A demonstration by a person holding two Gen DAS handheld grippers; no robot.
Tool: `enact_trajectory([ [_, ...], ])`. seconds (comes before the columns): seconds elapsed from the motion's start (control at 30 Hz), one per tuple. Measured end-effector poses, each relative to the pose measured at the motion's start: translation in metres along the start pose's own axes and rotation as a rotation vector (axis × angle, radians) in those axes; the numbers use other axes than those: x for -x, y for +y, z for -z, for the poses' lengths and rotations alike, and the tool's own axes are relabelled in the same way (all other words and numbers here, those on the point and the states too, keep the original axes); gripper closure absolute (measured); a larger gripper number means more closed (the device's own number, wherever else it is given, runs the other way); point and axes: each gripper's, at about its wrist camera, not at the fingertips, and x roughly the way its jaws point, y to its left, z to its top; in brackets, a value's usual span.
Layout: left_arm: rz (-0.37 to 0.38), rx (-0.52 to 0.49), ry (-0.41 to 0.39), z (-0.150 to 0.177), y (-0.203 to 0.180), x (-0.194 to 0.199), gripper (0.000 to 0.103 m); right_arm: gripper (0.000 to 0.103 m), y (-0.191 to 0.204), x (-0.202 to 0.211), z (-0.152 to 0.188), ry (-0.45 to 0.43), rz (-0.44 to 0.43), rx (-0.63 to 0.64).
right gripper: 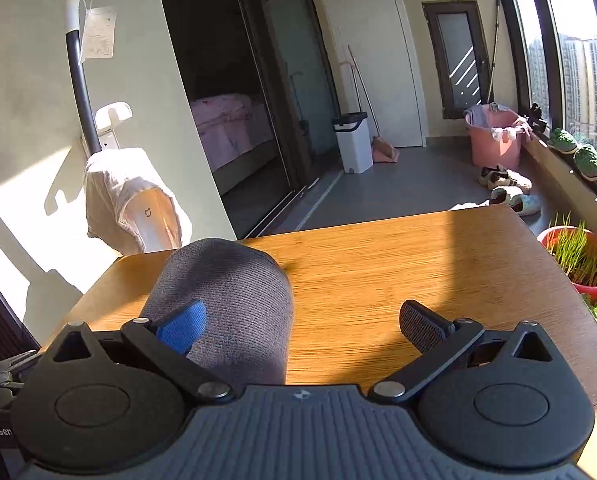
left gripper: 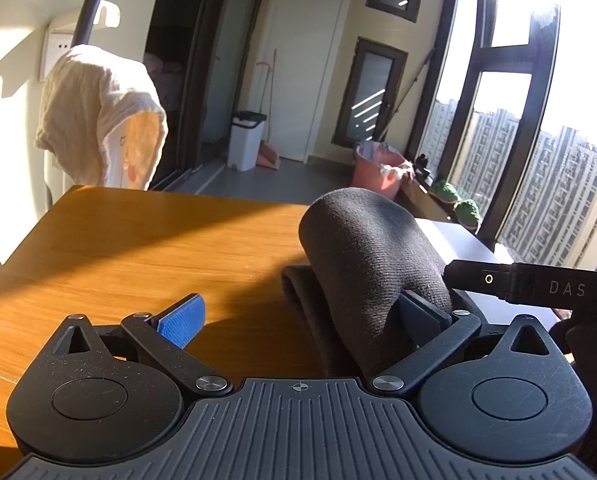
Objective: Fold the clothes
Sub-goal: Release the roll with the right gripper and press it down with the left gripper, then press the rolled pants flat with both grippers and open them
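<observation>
A dark garment is seen on a wooden table, folded into a thick rounded bundle with flatter layers under it at the near left side. In the right wrist view the same garment looks grey and humps up at the table's near left part.

The left gripper is spread wide, nothing pinched. Its blue-padded left finger is held over bare wood, apart from the cloth. Its right finger is pressed against the garment's near right side; whether it is tucked under a fold cannot be told. A black bar marked "DAS" is seen entering from the right edge, its tip touching or just beside the bundle.

The right gripper is also spread wide, gripping nothing. Its blue left finger is laid against the front of the garment; its dark right finger is over bare table, well apart from the cloth.

Strong sun is cast across the tabletop in both views. Beyond the table: a cream cloth draped over a white appliance by the wall, a white bin near a door, a pink bucket with cloths by the window, slippers on the floor, a red pot of grass at the right. High-rise blocks are seen through the window.
</observation>
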Motion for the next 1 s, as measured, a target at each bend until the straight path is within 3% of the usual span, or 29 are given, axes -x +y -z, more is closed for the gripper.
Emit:
enact_trajectory([
  [0.1, 0.009, 0.014, 0.003, 0.000, 0.003, 0.000, 0.000, 0.000, 0.013, -0.034, -0.006, 0.115, 0.003, 0.081],
  [0.17, 0.000, 0.026, 0.004, 0.000, 0.005, -0.001, 0.000, 0.000, 0.017, -0.042, -0.005, 0.095, -0.009, 0.127],
  [0.4, 0.008, 0.040, 0.012, 0.000, 0.007, -0.002, 0.000, 0.000, 0.020, -0.024, -0.006, 0.061, 0.017, 0.094],
  [0.53, 0.015, 0.047, 0.014, 0.000, 0.009, -0.002, 0.000, 0.000, 0.010, -0.018, -0.018, -0.056, 0.091, 0.018],
  [0.63, 0.027, 0.066, 0.024, -0.001, 0.012, -0.004, 0.000, 0.000, 0.004, -0.044, -0.014, 0.045, 0.155, 0.020],
  [1.0, 0.136, 0.238, -0.007, -0.024, 0.024, 0.000, 0.000, 0.000, -0.004, -0.043, -0.002, 0.004, 0.163, 0.014],
])
